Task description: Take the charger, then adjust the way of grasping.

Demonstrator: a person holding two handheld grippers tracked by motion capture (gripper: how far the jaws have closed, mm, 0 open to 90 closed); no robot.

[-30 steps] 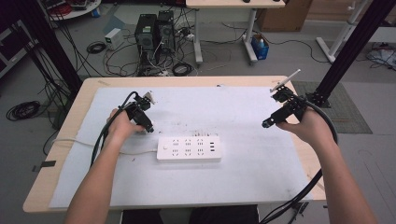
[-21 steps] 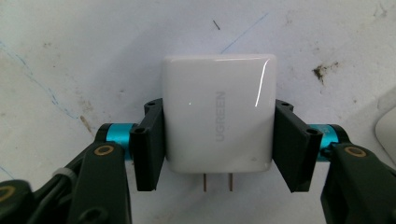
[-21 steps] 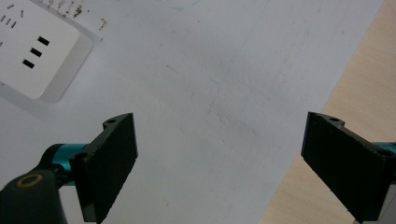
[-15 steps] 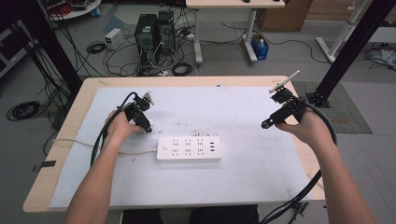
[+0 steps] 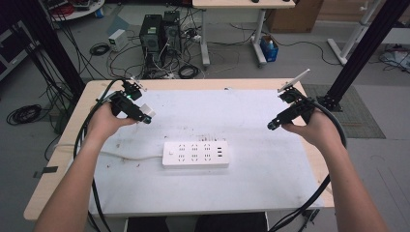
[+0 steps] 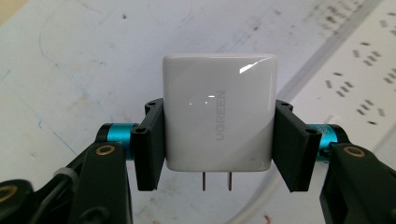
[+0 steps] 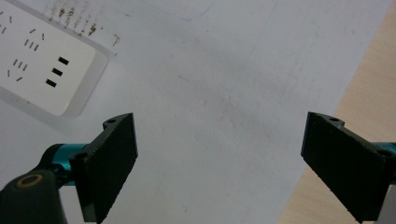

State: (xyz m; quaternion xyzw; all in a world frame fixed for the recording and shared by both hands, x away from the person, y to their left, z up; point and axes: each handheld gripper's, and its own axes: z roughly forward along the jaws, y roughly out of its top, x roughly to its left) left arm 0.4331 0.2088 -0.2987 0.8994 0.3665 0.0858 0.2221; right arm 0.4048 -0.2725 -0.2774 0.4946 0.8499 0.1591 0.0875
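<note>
Charger looks light, rigid and glossy (so kinda slippery), lifted over the table's far left with prongs free. Left gripper is clamped on its flat sides, a good spot. Right gripper hangs wide apart, power strip sits near-center.

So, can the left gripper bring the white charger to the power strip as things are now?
Probably yes. The left gripper is shut on the white charger, prongs free, and bare white mat lies between it and the power strip; its sockets are uncovered.
</note>
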